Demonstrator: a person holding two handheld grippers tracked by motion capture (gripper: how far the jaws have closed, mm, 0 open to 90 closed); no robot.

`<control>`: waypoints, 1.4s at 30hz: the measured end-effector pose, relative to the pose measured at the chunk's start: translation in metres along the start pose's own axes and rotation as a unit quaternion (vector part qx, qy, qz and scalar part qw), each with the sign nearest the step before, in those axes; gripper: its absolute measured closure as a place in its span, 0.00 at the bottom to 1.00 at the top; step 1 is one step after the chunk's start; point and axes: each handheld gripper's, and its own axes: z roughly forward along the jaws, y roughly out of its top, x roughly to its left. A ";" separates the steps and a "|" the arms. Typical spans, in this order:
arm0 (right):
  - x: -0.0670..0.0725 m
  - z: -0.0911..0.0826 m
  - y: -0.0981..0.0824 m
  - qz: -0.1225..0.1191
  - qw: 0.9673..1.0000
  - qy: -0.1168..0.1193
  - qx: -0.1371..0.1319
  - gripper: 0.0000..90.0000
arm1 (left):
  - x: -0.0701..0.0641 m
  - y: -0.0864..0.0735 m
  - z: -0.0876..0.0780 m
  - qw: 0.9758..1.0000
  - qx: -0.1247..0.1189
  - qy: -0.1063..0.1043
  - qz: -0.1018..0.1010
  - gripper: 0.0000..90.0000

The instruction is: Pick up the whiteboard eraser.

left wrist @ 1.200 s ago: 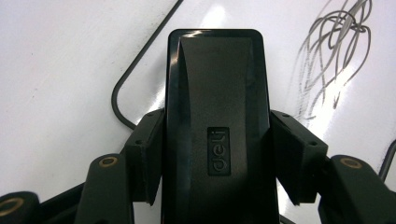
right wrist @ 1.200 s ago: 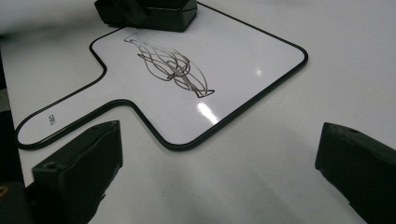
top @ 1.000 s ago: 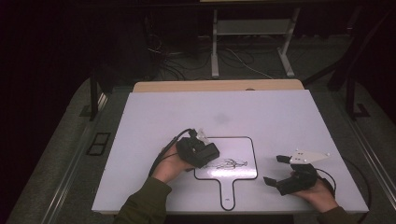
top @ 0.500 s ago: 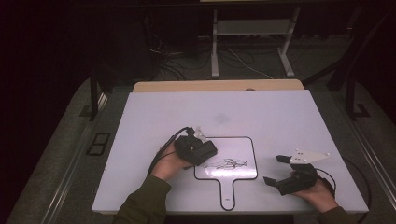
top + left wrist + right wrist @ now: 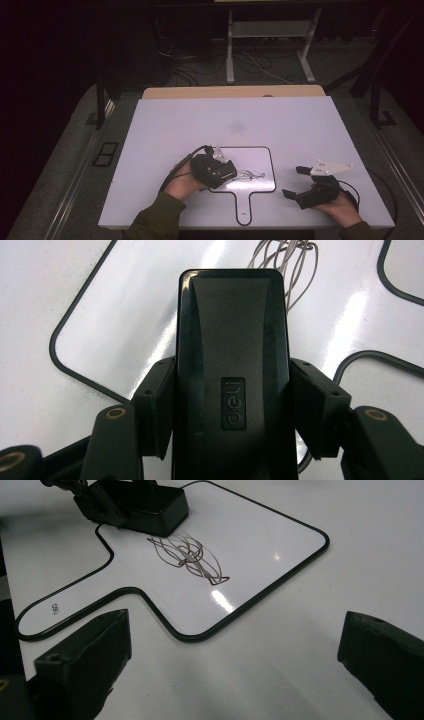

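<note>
Black plastic eraser block reads "deli" embossed on its top in the left gripper view; same word printed small on the handle tab of the paddle-shaped whiteboard, lower left of the right gripper view. Whiteboard is white with a thin black border and lies flat on the white table, lower centre of the high view, handle pointing at the bottom edge. A dark scribble of looping pen lines sits mid-board. Left gripper is clamped on the eraser, pads pressed to its two long sides; the eraser rests on the left part of the board with its front end just beside the scribble, touching or not I can't tell. Left hand comes in from bottom centre-left, dark green sleeve, gripper aimed toward the right of the frame and cable looping off behind it. Right gripper is at lower right, on the bare table just right of the board, jaws wide apart with nothing between them, aimed left at the board; right hand is behind it. Tabletop glossy, glare spots on the board. Room dark: grey floor, wood edge behind the table, white stand legs and loose cables at top centre.
</note>
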 end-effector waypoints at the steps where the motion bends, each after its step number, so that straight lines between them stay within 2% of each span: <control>1: 0.000 0.000 0.000 0.000 1.000 0.000 0.000 0.00 | 0.002 0.000 0.000 1.000 -0.002 0.002 -0.005 0.44; 3: 0.000 0.000 0.000 0.000 1.000 0.000 0.000 0.00 | 0.007 0.000 0.001 1.000 -0.003 0.007 -0.009 0.44; 6: 0.000 0.000 0.000 0.000 1.000 0.000 0.001 0.00 | 0.015 -0.001 0.000 1.000 0.002 0.025 -0.015 0.44; 8: 0.000 0.000 0.000 -0.001 1.000 -0.001 0.001 0.00 | 0.018 -0.001 0.000 0.999 0.001 0.028 -0.019 0.44; 13: 0.000 0.001 0.000 -0.002 1.000 -0.001 0.003 0.00 | 0.013 0.000 -0.001 1.000 0.011 0.024 -0.008 0.44; 17: 0.000 0.001 0.000 -0.002 1.000 -0.002 0.001 0.00 | 0.003 -0.001 -0.001 1.000 0.007 0.011 -0.003 0.44; 20: 0.000 0.001 0.000 -0.002 1.000 -0.003 0.001 0.00 | 0.002 -0.001 -0.001 1.000 0.007 0.008 -0.001 0.44; 23: 0.000 0.000 0.000 -0.002 1.000 -0.002 0.001 0.00 | 0.006 -0.001 -0.002 1.000 0.013 0.025 -0.001 0.44; 26: 0.000 0.000 0.000 -0.002 1.000 -0.003 0.001 0.00 | 0.013 -0.002 -0.002 0.999 0.011 0.035 -0.010 0.44; 30: 0.000 0.000 0.000 -0.003 1.000 -0.003 0.001 0.00 | 0.012 -0.003 -0.004 0.999 0.017 0.031 -0.008 0.44; 33: 0.000 0.001 0.000 -0.002 1.000 -0.003 0.002 0.00 | 0.003 -0.002 -0.002 1.000 0.009 0.013 -0.004 0.44; 37: 0.000 0.001 0.000 -0.003 1.000 -0.003 0.002 0.00 | -0.004 0.001 -0.001 1.000 0.008 0.001 0.007 0.44; 39: 0.000 0.001 0.000 -0.003 1.000 -0.003 0.003 0.00 | -0.003 0.002 0.000 1.000 0.010 0.001 0.011 0.44; 42: 0.000 0.000 0.000 -0.002 1.000 -0.004 0.002 0.00 | 0.003 0.003 0.000 1.000 0.007 0.013 0.002 0.44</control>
